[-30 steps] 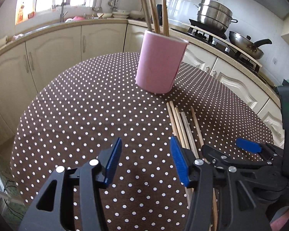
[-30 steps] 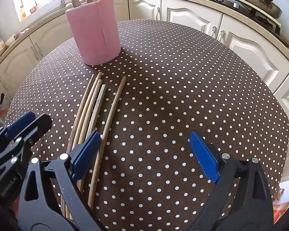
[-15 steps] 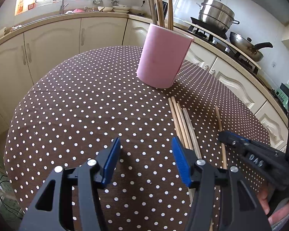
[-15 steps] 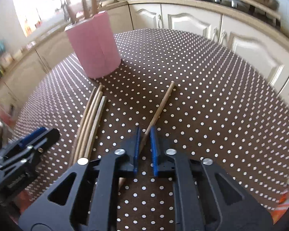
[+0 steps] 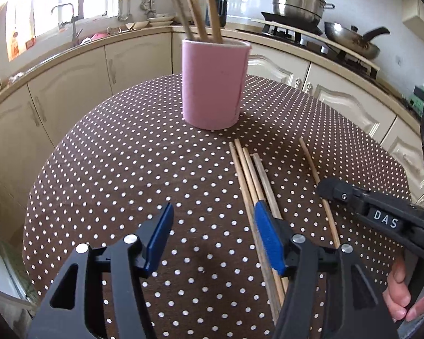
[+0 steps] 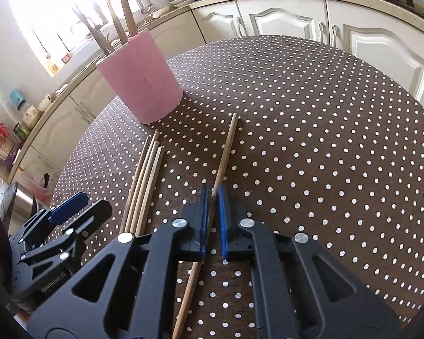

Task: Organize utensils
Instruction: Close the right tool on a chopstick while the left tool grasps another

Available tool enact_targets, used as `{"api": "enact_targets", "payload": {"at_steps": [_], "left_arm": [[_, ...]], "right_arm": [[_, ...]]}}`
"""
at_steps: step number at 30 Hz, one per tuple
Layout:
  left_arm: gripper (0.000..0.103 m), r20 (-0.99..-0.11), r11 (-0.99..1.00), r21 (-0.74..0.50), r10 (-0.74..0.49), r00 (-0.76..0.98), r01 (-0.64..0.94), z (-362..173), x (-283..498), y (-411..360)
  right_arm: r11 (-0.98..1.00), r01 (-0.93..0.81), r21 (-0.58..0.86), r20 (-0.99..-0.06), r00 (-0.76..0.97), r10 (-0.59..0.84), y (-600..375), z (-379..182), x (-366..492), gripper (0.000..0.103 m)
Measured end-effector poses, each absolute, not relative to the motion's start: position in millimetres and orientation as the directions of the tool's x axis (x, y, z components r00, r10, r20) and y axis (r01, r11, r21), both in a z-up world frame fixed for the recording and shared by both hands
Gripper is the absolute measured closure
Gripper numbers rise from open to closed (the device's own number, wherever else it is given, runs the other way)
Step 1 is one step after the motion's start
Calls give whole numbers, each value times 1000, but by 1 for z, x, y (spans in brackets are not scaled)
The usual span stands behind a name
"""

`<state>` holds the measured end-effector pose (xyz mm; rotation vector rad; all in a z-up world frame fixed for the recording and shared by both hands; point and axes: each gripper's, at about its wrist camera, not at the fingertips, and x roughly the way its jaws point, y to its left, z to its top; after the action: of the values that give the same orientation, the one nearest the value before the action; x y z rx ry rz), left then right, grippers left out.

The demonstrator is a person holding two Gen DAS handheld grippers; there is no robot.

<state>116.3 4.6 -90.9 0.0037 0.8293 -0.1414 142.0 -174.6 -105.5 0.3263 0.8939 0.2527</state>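
Observation:
A pink cup (image 5: 213, 84) holding several wooden chopsticks stands on the dotted table; it also shows in the right wrist view (image 6: 141, 84). My right gripper (image 6: 213, 197) is shut on a single chopstick (image 6: 226, 149), which is slightly apart from the others; this chopstick also shows in the left wrist view (image 5: 313, 169). A bundle of several chopsticks (image 5: 251, 175) lies in front of the cup, also seen in the right wrist view (image 6: 145, 180). My left gripper (image 5: 214, 234) is open and empty, its right finger over the bundle.
The round table (image 5: 121, 169) has a brown polka-dot cloth. Kitchen cabinets and a counter curve behind it, with pots on a stove (image 5: 299, 2) at the back right and a sink at the back left.
My right gripper went from open to shut on the single chopstick and drew it away from the bundle to the right. My left gripper stayed open and hardly moved.

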Motion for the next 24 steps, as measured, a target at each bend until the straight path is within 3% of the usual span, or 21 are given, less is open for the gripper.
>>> {"api": "enact_targets", "payload": {"at_steps": [9,14,18,19,20,22,24], "left_arm": [[43,-773,992,18,-67,631,128,-99,130,-11],[32,-788,994,48,-23,616,99,-102,139,-14],[32,-793,997,28,-17,609,65,-103,144,-8],[40,-788,998,31,-11,615,58,-103,144,-8],[63,-784,998,31,-13,620,61,-102,145,-7],[88,-777,998,37,-9,629,60,-101,143,-6],[96,-777,999,16,-9,630,34,-102,143,-1]], "right_arm": [[881,-82,466,-688,592,419,-198,-111,143,95],[877,-84,474,-685,590,427,-202,-111,143,95],[880,-86,467,-688,590,422,-202,-112,142,95],[883,-87,462,-690,591,419,-203,-112,141,95],[885,-87,457,-691,592,415,-200,-111,141,95],[896,-88,435,-700,594,398,-194,-110,142,95],[912,-89,401,-711,597,371,-188,-108,142,95]]}}
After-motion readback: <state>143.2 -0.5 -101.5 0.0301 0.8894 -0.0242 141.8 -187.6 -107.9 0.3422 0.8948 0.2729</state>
